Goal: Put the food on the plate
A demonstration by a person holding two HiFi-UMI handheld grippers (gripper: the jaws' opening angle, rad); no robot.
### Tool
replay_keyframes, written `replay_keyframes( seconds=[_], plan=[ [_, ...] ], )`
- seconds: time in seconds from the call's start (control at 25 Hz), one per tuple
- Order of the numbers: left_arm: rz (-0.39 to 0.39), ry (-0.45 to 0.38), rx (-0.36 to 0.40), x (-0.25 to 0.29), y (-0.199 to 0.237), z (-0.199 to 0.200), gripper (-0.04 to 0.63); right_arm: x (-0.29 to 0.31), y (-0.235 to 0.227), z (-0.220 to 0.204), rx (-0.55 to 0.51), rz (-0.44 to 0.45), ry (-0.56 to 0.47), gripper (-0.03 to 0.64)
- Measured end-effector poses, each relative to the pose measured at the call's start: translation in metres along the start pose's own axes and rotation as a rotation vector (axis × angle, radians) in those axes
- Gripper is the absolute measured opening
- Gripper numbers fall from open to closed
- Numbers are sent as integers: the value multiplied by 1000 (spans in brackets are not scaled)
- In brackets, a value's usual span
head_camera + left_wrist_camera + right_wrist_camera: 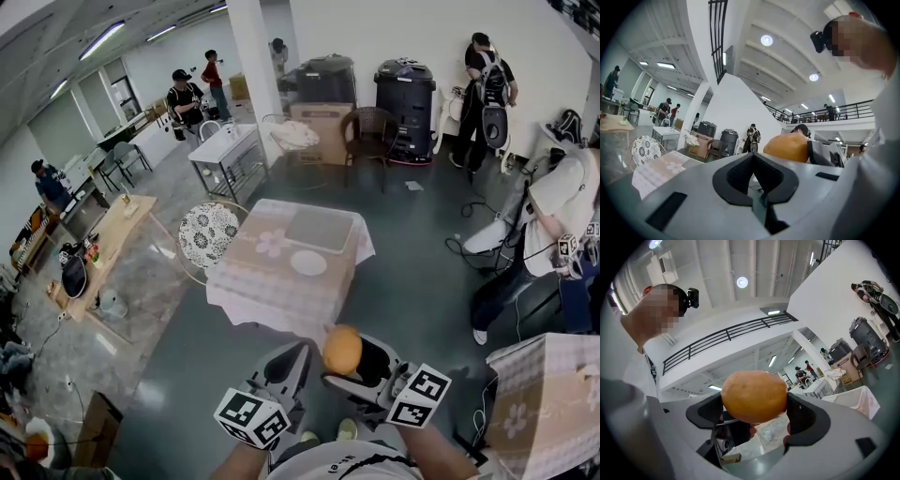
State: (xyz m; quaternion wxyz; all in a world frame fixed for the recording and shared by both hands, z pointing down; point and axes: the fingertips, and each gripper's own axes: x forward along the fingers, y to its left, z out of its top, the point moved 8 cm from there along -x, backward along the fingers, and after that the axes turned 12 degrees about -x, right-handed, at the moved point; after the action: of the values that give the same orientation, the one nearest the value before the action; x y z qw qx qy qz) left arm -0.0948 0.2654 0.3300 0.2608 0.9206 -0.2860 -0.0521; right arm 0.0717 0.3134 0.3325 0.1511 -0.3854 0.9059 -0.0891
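Note:
A round orange food item [342,350] is gripped between the jaws of my right gripper [352,364], held up in the air close to my body. In the right gripper view the food [753,396] fills the gap of the right gripper [754,404], with a pad pressing on each side. My left gripper [286,370] hangs just to its left, shut and empty; in its own view the left gripper [754,176] shows its pads meeting, with the food [786,147] beyond. A white plate [308,263] lies on a checked-cloth table [253,281] ahead.
A grey mat [319,228] lies on the table behind the plate. A round patterned chair [208,233] stands at the table's left. Another cloth-covered table [548,394] is at the lower right, with a seated person [562,211] beyond it. Grey floor lies between me and the table.

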Motion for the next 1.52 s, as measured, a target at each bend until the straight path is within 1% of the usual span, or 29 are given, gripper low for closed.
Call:
replay_keyframes(
  seconds=[0.24, 0.52, 0.72, 0.92, 1.12, 1.4, 1.52],
  plan=[
    [9, -11, 4, 11, -6, -5, 6, -10, -11, 0, 14, 12, -5, 402],
    [20, 0, 13, 26, -10, -9, 6, -16, -25, 1, 32, 10, -16, 402],
    [32, 0, 14, 36, -2, -10, 6, -10, -37, -4, 26, 0, 9, 402],
    [54, -11, 19, 52, 19, -5, 6, 5, -55, -7, 4, -10, 51, 402],
    [74, -9, 14, 76, 50, 1, 6, 26, -83, -8, -10, -34, 78, 402],
    [96, -2, 28, 112, 107, 22, 6, 81, -133, -15, -11, -54, 122, 402],
    [100, 0, 22, 128, 136, 32, 6, 108, -154, -18, -24, -62, 145, 402]
  ],
)
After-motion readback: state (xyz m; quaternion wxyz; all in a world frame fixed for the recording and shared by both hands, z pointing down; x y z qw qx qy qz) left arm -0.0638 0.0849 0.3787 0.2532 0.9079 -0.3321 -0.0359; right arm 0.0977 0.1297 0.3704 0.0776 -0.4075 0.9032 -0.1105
